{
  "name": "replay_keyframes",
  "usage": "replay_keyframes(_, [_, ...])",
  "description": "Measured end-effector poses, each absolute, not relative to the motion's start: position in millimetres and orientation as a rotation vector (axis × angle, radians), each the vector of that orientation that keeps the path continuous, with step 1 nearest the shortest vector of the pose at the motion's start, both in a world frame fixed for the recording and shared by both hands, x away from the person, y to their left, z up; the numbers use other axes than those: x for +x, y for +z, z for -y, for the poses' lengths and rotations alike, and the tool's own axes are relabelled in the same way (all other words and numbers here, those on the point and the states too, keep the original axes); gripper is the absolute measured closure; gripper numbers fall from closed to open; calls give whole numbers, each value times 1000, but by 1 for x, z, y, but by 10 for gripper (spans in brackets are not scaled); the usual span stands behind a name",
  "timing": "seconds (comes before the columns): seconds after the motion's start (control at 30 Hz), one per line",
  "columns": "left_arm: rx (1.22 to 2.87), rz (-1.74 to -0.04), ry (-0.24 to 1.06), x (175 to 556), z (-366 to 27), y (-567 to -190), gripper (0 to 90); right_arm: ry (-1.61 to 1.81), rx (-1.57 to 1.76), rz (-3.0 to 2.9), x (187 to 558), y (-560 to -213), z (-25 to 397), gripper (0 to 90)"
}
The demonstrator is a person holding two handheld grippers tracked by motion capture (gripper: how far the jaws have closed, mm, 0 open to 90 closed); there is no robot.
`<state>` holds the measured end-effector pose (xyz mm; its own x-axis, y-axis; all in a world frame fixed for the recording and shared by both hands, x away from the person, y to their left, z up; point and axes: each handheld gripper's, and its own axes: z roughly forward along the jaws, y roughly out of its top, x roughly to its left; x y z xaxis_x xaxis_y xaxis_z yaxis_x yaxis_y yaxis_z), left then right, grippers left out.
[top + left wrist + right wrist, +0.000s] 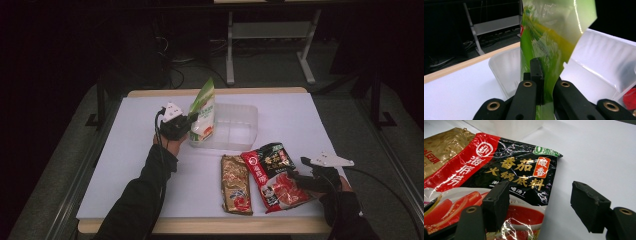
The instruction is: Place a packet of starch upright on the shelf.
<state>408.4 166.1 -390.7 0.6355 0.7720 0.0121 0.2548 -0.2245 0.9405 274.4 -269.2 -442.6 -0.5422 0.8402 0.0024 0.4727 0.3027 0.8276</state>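
Left gripper [192, 120] first: jaws clamped tight on the green pouch [203, 111], held upright over the left end of the clear tub [235, 131] near the table's [130, 165] far edge. Gold packet [236, 184] lies flat by the near edge. Right gripper [295, 178], jaws spread wide, straddles the right edge of the red packet [275, 175] beside it.

A gold packet [236, 184] lies flat on the white table [125, 165], near the front edge and just left of centre-right. Beyond the far edge of the table, on the grey floor [270, 70], stands a pale metal frame [270, 35], with dark cables [175, 70] coiled to its left.
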Motion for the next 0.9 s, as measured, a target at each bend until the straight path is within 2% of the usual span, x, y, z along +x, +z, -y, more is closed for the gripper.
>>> replay_keyframes(0.13, [1769,-832,611,406,-165,-392,877,1128,1163,-2143,274,-442,268,306])
replay_keyframes(0.33, [1755,-812,598,403,-171,-394,799,1124,1167,-2138,274,-443,269,306])
replay_keyframes(0.67, [1782,-716,654,383,-177,-385,590,1140,1144,-2147,275,-442,267,323])
replay_keyframes(0.9, [1782,-650,618,356,-196,-378,462,1142,1144,-2149,277,-442,267,316])
